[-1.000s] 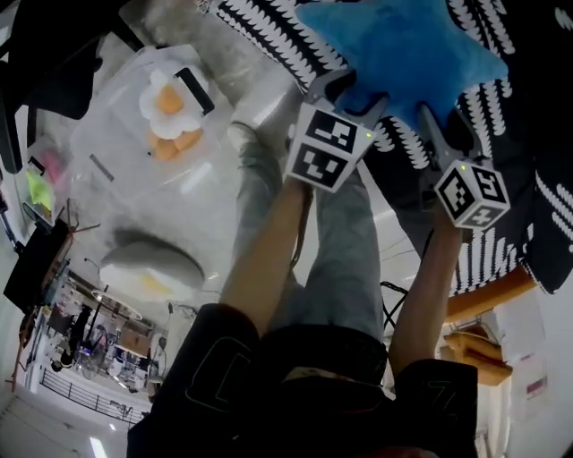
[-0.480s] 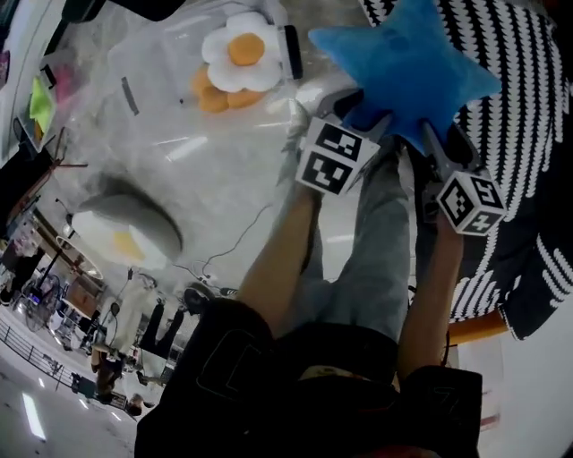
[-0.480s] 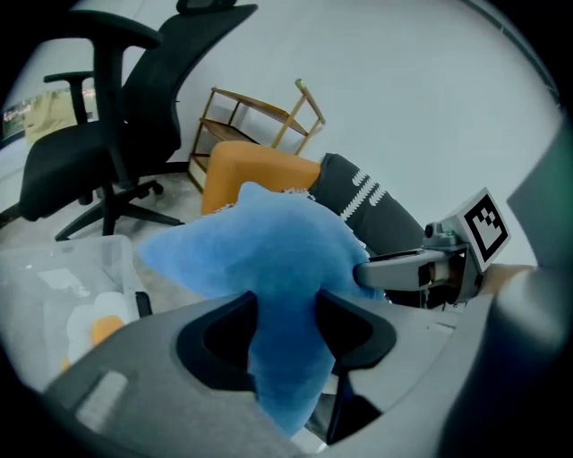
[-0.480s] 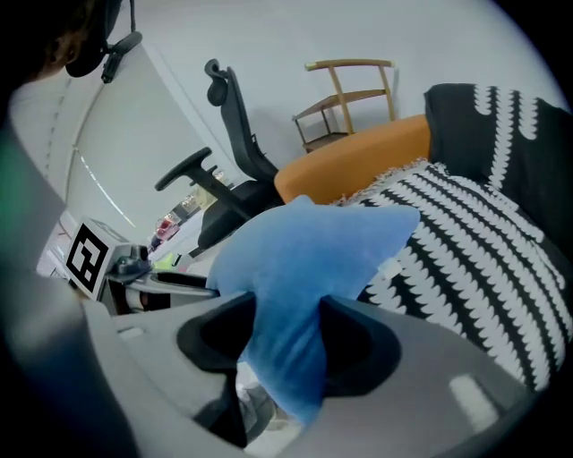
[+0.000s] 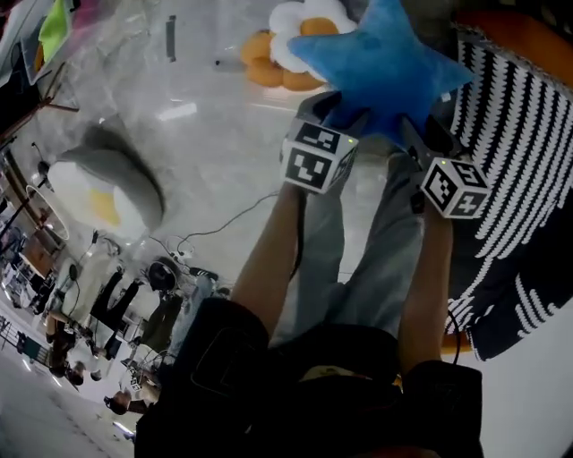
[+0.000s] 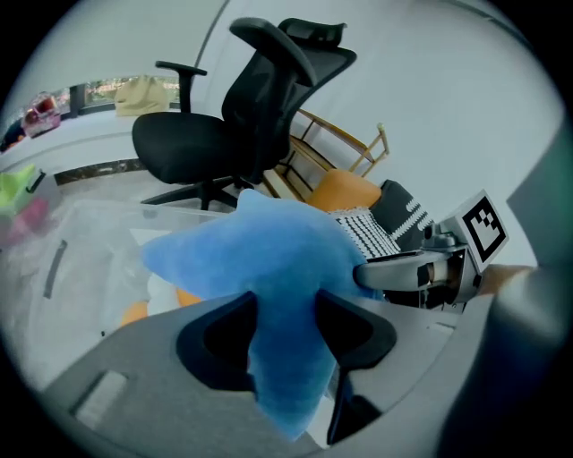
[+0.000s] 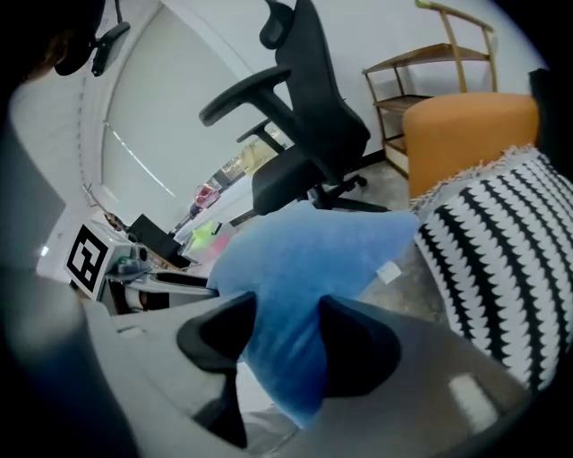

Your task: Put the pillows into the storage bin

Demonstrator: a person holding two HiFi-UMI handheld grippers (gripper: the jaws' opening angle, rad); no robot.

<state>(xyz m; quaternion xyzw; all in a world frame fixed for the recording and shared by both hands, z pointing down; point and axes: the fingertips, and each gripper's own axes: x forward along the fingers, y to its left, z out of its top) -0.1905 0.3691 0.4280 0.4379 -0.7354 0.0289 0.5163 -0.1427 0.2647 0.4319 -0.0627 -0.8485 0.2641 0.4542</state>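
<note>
ok, blue star pillow (image 5: 380,67) is up off the floor, carried by both tools. left gripper (image 5: 345,103) has one arm of the star pinched btwn its jaws: in the left gripper view the blue plush fills the gap, pads pressing in on both sides, jaws about half wide. right gripper (image 5: 414,134), same story on another arm of the star, plush squeezed btwn the pads, small white tag (image 7: 388,271) showing at the pillow's edge. the two grippers sit side by side, person's forearms reaching fwd from below.

clear bin (image 5: 143,80) is at upper left of the head view, on the pale floor. inside it are a white flower pillow (image 5: 304,22) w/ orange centre and orange pillows (image 5: 260,70) right beside it. the star overlaps the flower pillow in the head view, at the bin's right end; can't tell if it's past the rim. egg pillow (image 5: 98,192), white w/ yellow spot, lies apart from the bin, lower left. b&w striped blanket (image 5: 510,134) off to the right. black office chair (image 6: 260,98) and orange seat (image 7: 470,134) behind.
</note>
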